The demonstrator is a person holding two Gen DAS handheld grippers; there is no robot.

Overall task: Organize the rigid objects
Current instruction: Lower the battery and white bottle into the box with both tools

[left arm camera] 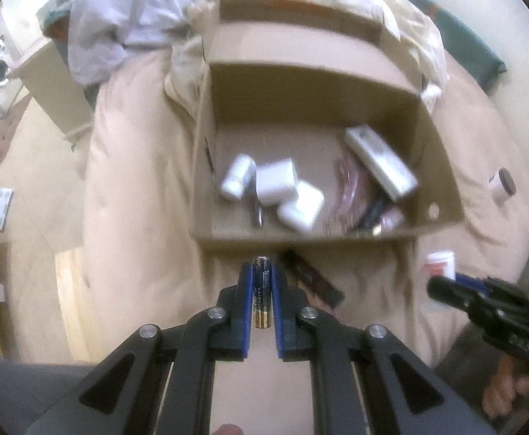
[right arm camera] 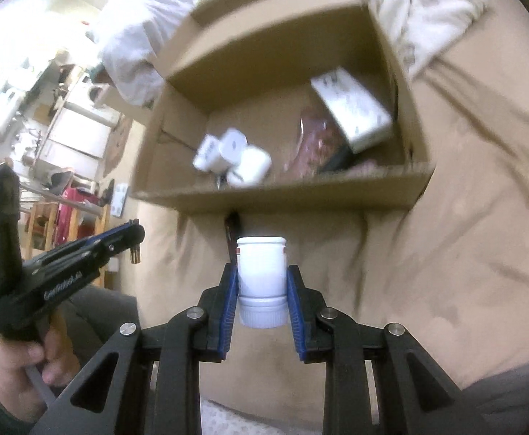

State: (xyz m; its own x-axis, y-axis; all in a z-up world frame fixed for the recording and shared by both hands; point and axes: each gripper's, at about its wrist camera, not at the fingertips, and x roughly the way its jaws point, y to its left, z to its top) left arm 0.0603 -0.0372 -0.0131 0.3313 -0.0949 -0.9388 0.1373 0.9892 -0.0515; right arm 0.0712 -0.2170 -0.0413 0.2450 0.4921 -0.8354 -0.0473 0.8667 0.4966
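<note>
Clamping a blue-and-gold cylindrical battery [left arm camera: 262, 291], the left gripper [left arm camera: 262, 272] hangs short of the open brown cardboard box's [left arm camera: 300, 237] near rim; the right gripper [right arm camera: 260, 279], alongside, pinches a white plastic jar [right arm camera: 261, 279] above bare beige bedding [right arm camera: 427, 253].

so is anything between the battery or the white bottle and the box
Nothing visible. The battery in the left tool and the white bottle in the right tool face the open cardboard box, only its near wall ahead.
</note>
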